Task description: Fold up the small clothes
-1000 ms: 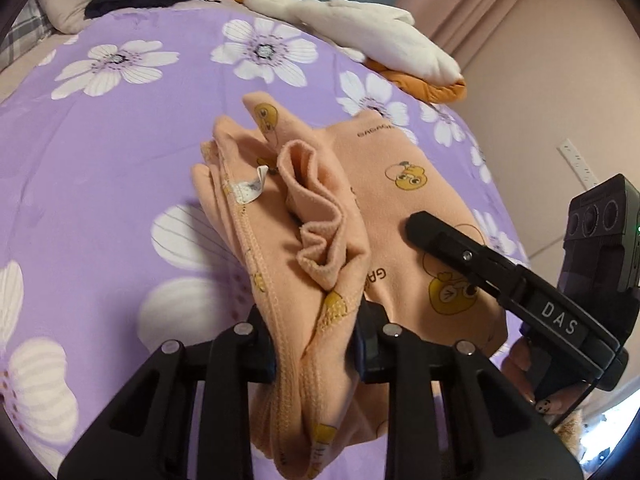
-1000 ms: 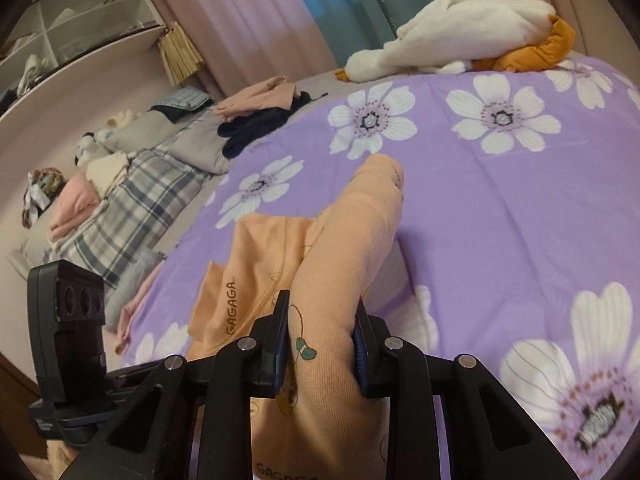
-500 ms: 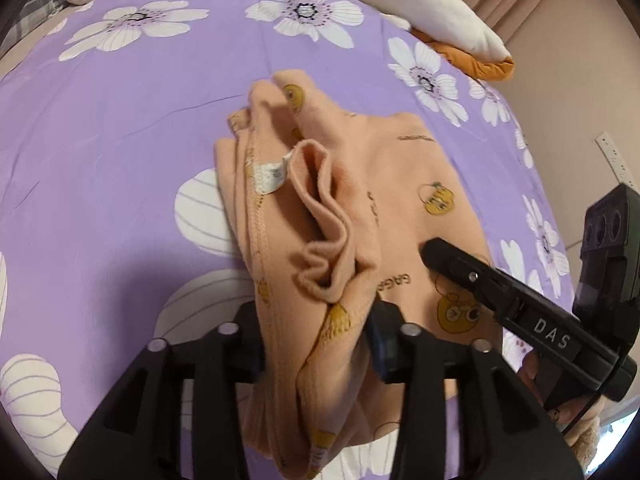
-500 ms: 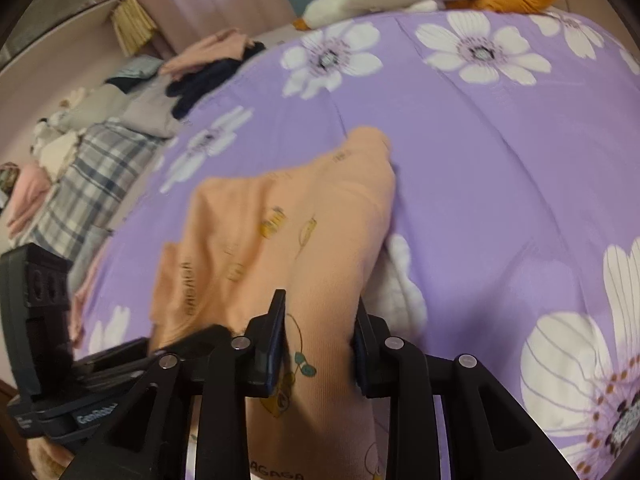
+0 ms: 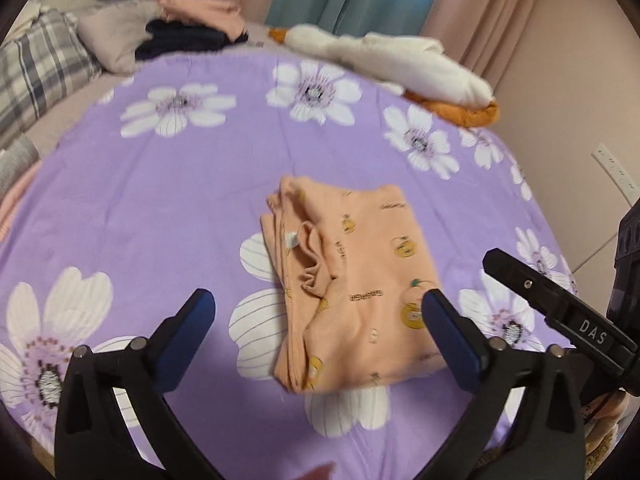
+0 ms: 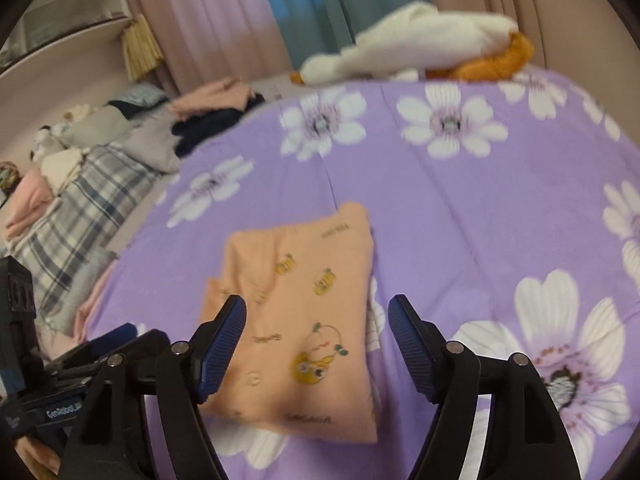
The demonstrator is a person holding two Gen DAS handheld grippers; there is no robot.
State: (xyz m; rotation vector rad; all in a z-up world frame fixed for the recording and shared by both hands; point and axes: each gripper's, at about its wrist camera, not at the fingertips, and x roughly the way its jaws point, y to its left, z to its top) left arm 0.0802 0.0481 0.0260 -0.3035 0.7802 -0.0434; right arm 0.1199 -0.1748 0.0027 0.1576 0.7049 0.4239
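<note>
Item: peach printed baby garment (image 5: 356, 292), lying folded into a compact, roughly rectangular packet near the middle of the purple flowered bedspread (image 5: 152, 208). Progress, as judged: this piece is looking essentially folded, top face lying flat in the right wrist view, though along its left edge in the left wrist view a bunched ruffle and a small white label (image 5: 291, 239) are showing, so a tidy-up may be remaining; whether more pieces are waiting cannot be told, though other clothes are sitting piled at the far side of the bed. Left gripper (image 5: 318, 312): jaws standing wide apart, holding nothing, hovering short of the packet's near edge and touching no cloth. Right gripper (image 6: 317, 322): jaws likewise spread, gripping nothing, poised over the packet's near end; contact with the fabric cannot be told.
</note>
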